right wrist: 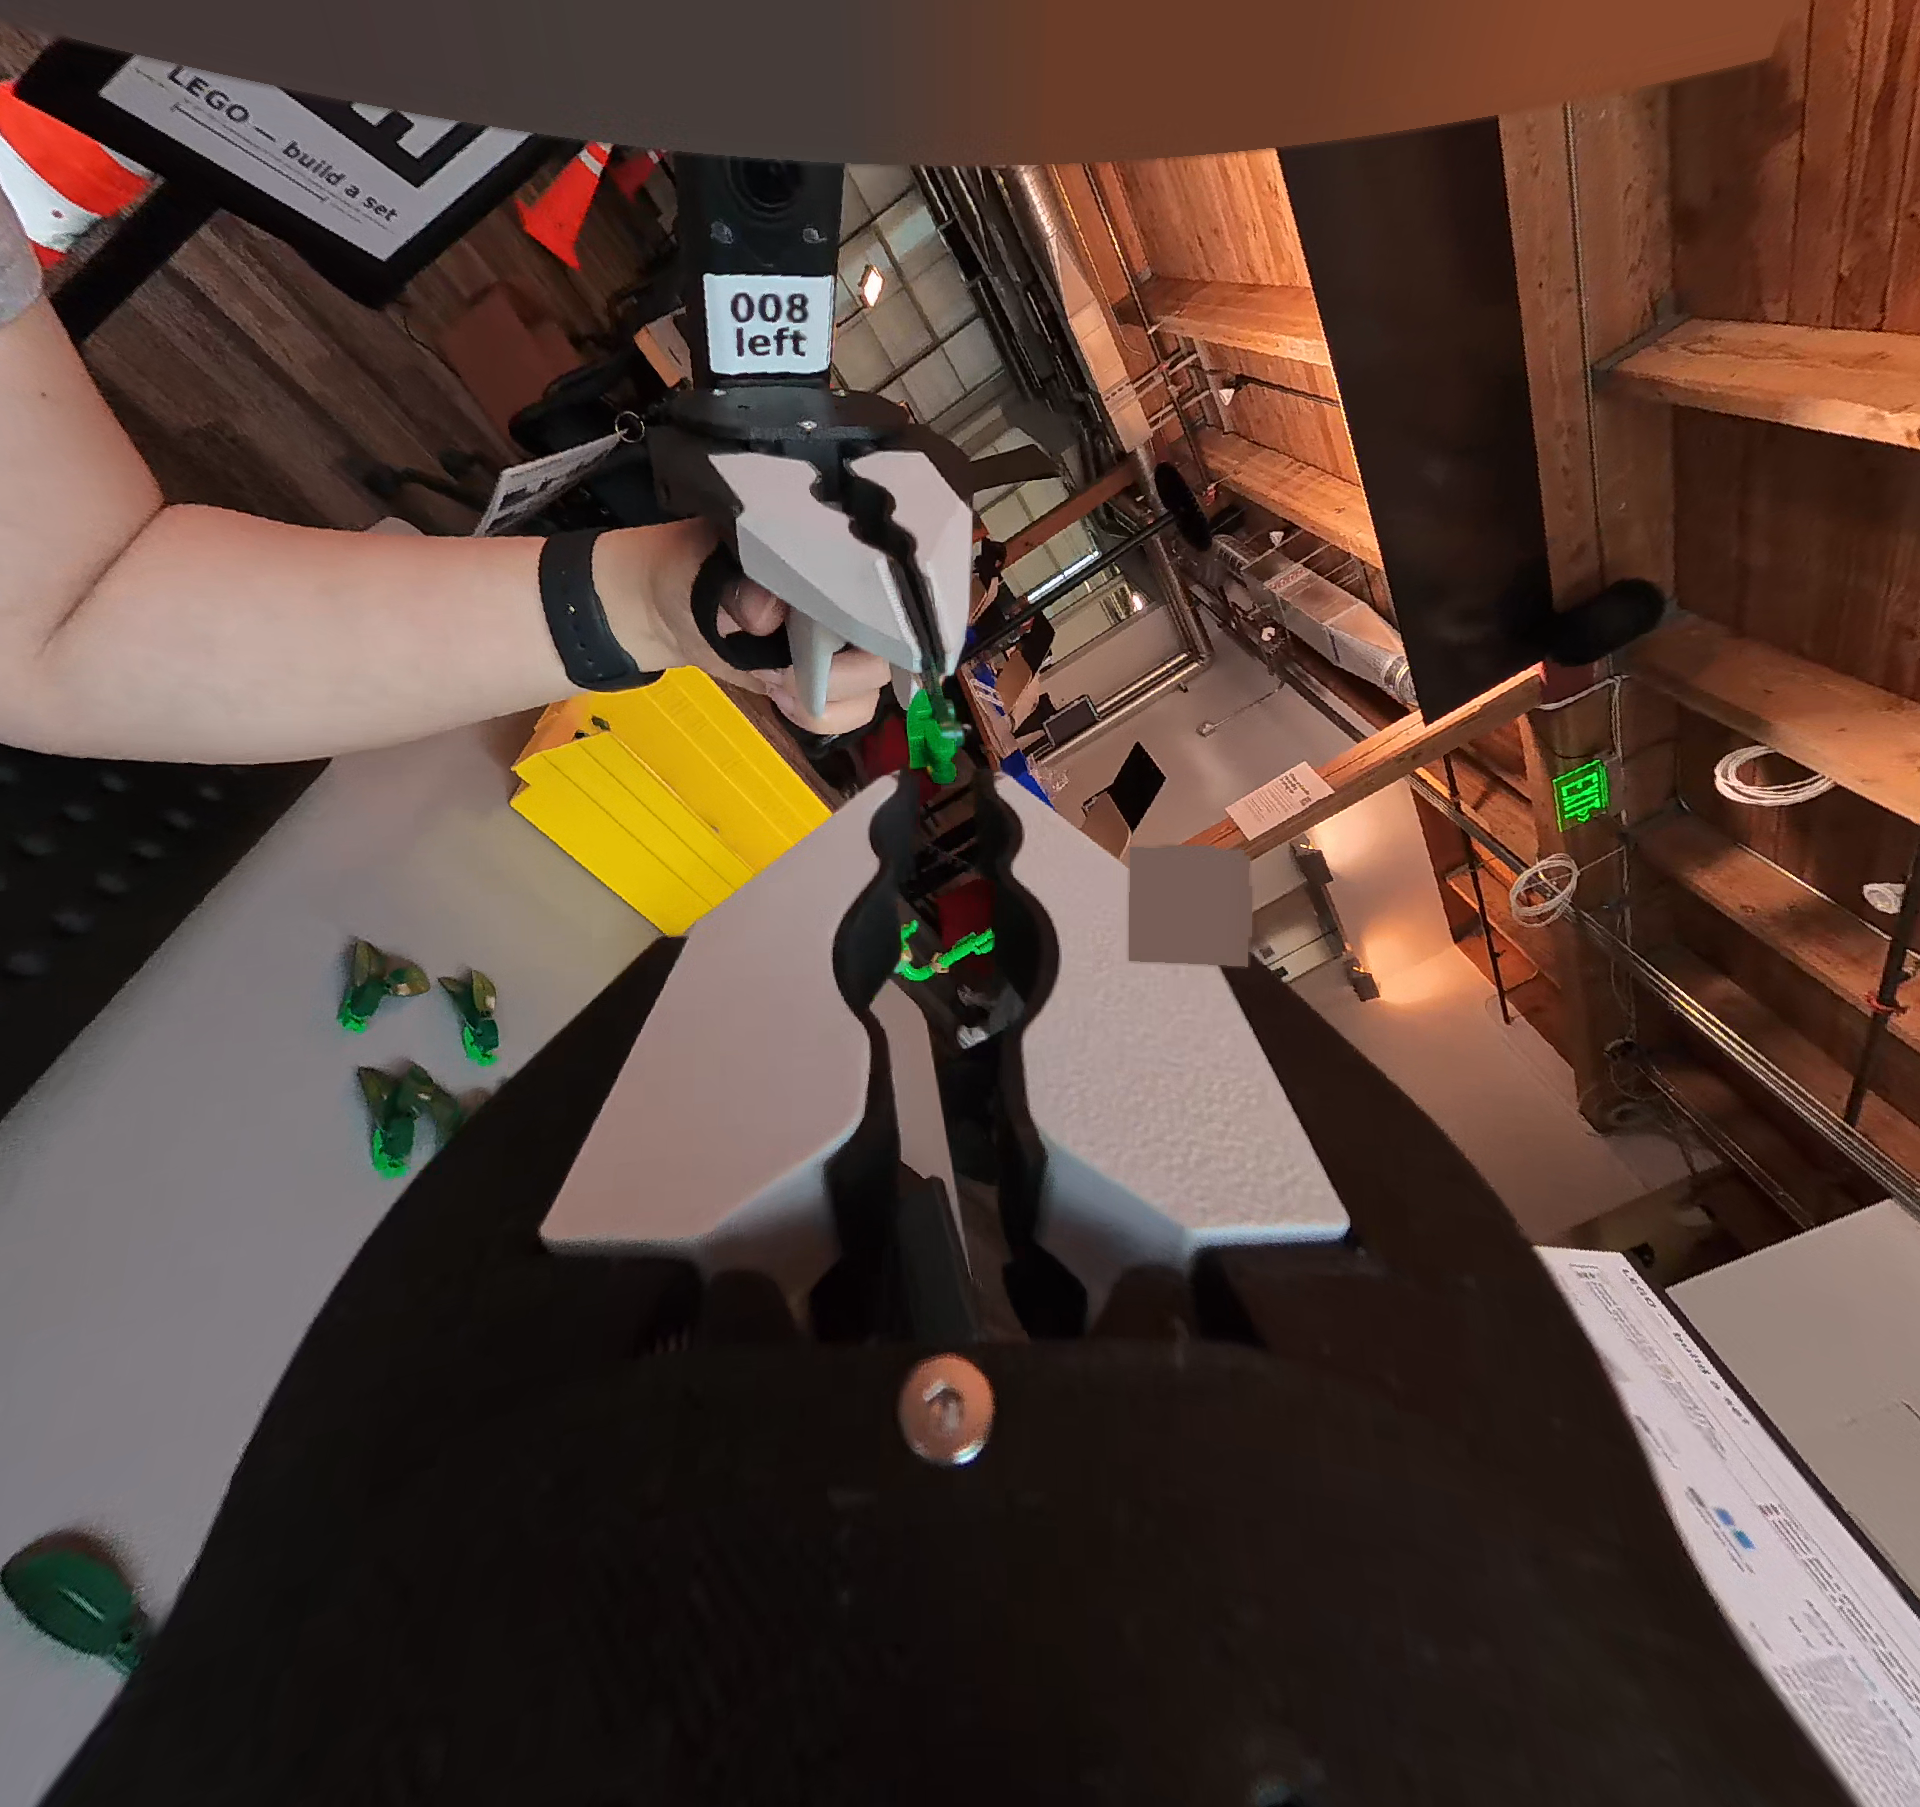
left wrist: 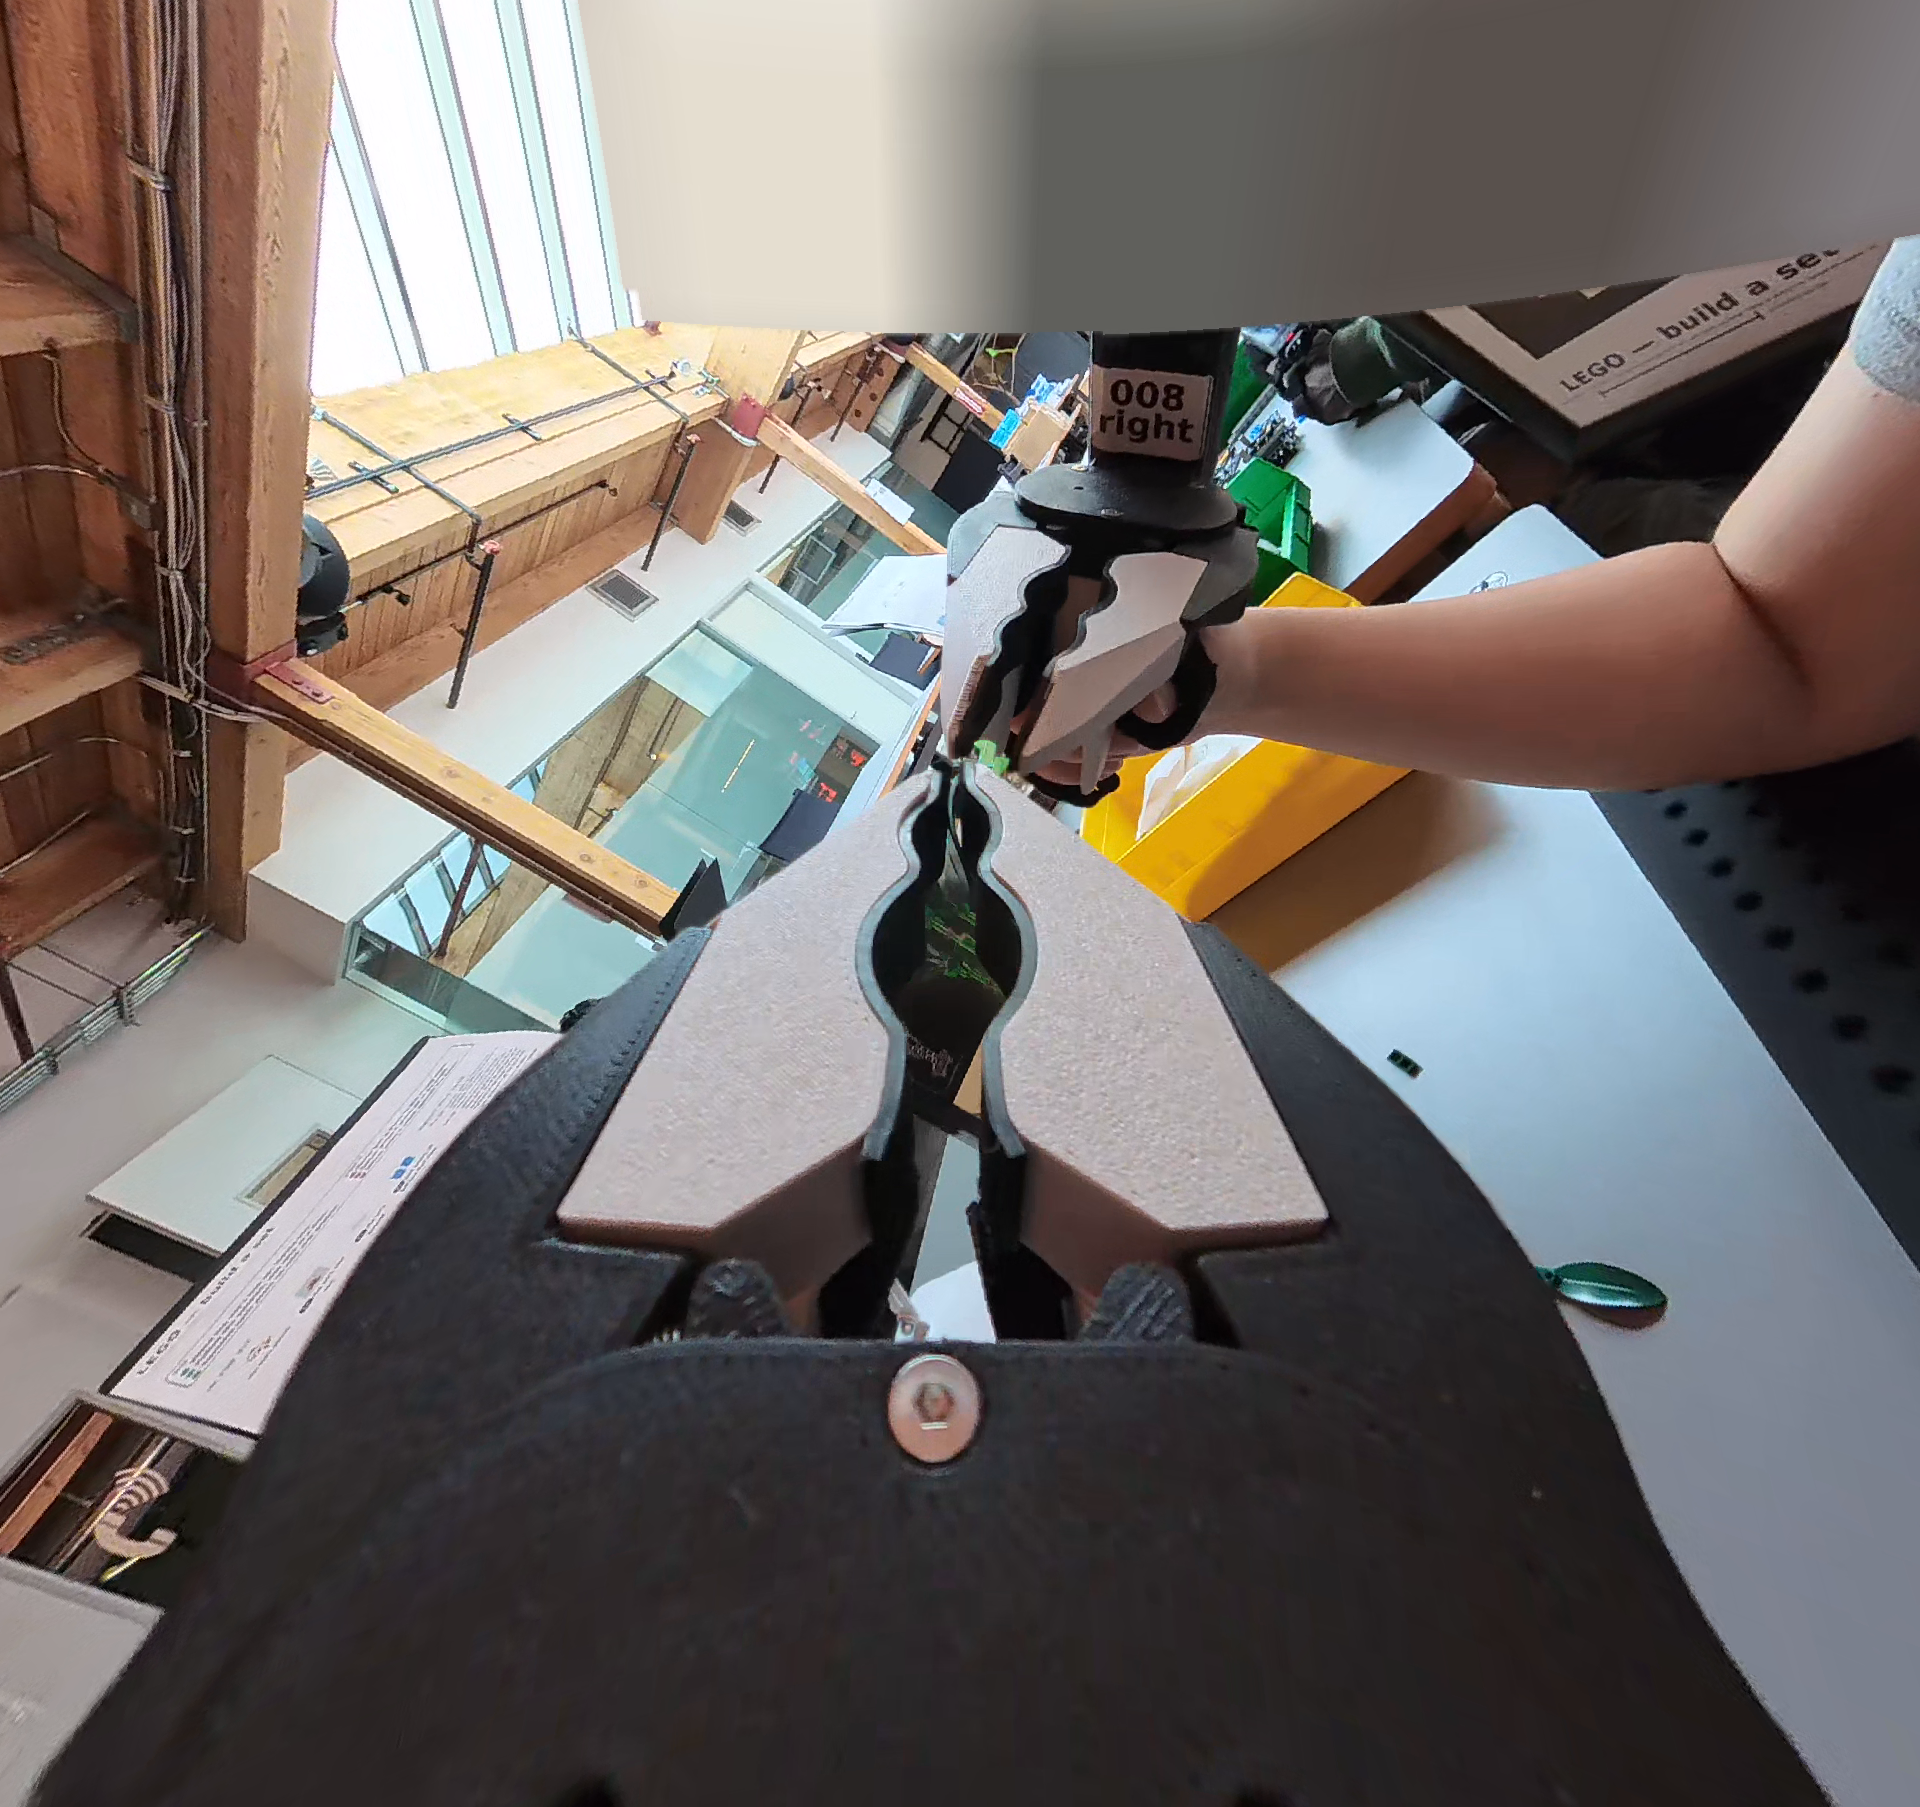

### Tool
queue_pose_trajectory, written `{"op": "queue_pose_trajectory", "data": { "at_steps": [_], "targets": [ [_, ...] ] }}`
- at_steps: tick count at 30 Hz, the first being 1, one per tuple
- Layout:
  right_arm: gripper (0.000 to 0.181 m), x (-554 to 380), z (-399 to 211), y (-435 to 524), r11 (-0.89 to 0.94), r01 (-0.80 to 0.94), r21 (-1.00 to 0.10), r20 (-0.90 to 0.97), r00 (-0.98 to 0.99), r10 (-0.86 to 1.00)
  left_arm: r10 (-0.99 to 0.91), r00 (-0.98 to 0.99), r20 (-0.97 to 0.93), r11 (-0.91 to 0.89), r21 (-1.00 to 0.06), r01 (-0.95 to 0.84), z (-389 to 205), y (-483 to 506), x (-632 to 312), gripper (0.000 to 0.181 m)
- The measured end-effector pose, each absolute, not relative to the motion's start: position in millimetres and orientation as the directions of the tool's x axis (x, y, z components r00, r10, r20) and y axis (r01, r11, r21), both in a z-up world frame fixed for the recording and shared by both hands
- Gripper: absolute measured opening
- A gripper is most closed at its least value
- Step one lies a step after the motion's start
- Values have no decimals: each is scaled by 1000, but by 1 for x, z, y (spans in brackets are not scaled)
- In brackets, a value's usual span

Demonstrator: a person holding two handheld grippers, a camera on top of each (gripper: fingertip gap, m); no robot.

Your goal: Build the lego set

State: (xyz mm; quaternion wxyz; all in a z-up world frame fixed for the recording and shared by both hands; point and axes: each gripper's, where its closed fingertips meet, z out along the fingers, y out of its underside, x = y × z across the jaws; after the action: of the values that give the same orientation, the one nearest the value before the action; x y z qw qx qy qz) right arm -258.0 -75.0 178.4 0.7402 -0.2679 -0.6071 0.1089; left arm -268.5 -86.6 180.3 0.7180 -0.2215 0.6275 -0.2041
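Flanking both grippers (right wrist: 940, 775) clamped tip-to-tip on green lego piece (right wrist: 932, 734): yellow bin (right wrist: 644, 812), leaf pieces (right wrist: 416, 1051).

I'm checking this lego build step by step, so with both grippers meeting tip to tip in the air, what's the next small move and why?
Probably a gentle press together. The left gripper and right gripper are both shut, tips almost touching above the white table, with a bright green lego piece between them. What each grips is hard to see, so push slowly.
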Motion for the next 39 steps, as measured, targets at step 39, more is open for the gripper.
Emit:
{"op": "queue_pose_trajectory", "data": {
  "at_steps": [39],
  "targets": [
    [7,-247,177,-65,706,49,-707,700,196,687,-813,80,-577,582,-810,74,185,-64,-258,0]
  ]
}}
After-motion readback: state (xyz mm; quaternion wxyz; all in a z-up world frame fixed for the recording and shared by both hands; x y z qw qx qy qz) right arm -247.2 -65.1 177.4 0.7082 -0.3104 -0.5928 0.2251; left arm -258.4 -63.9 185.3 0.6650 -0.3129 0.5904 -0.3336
